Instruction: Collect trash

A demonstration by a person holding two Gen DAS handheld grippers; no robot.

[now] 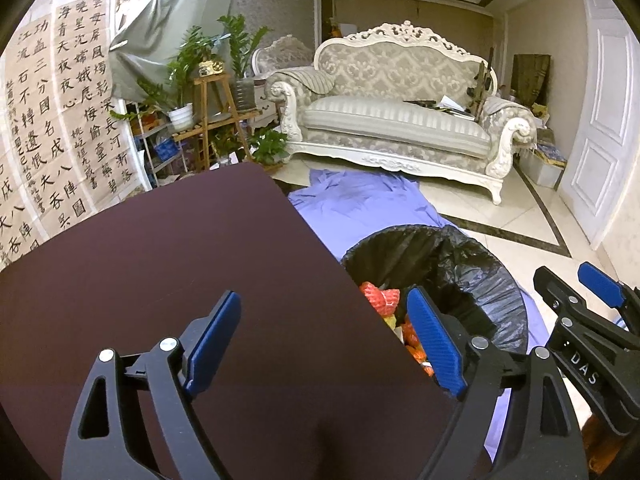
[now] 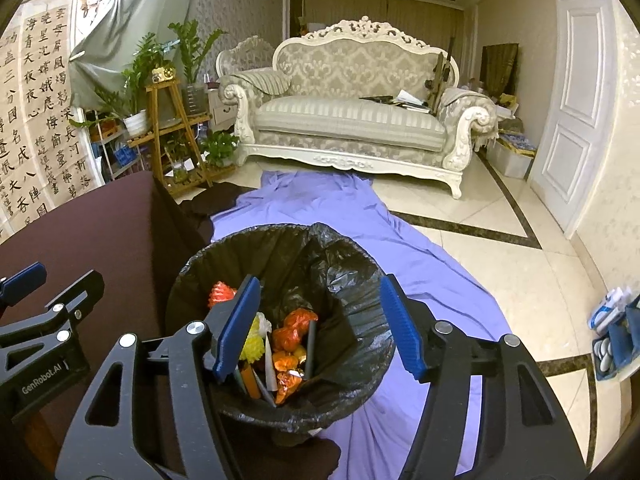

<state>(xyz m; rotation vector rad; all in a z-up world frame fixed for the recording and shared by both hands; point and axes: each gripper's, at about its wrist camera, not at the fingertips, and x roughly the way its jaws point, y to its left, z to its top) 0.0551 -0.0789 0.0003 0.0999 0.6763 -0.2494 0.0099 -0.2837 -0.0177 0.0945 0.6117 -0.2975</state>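
**Trash in bin, both tongs empty**

Living room w/ sofa (image 2: pixel 348 120) behind. Right tongs (image 2: pixel 318 326) spread wide, holding nothing, over the lined bin (image 2: pixel 348 280); wrappers (image 2: pixel 290 334) lie inside. Left tongs (image 1: pixel 326 344) also wide, empty, above dark tabletop (image 1: pixel 160 260), bare where visible. Risk: low tongs snag liner, tip bin onto purple sheet (image 2: pixel 320 204).

From my left wrist view the dark table (image 1: pixel 180 264) covers the near left of the bin (image 1: pixel 472 264). At four o'clock, the right gripper (image 1: pixel 592 300) runs off frame. Sofa clutter (image 1: pixel 444 105) is too small to identify.
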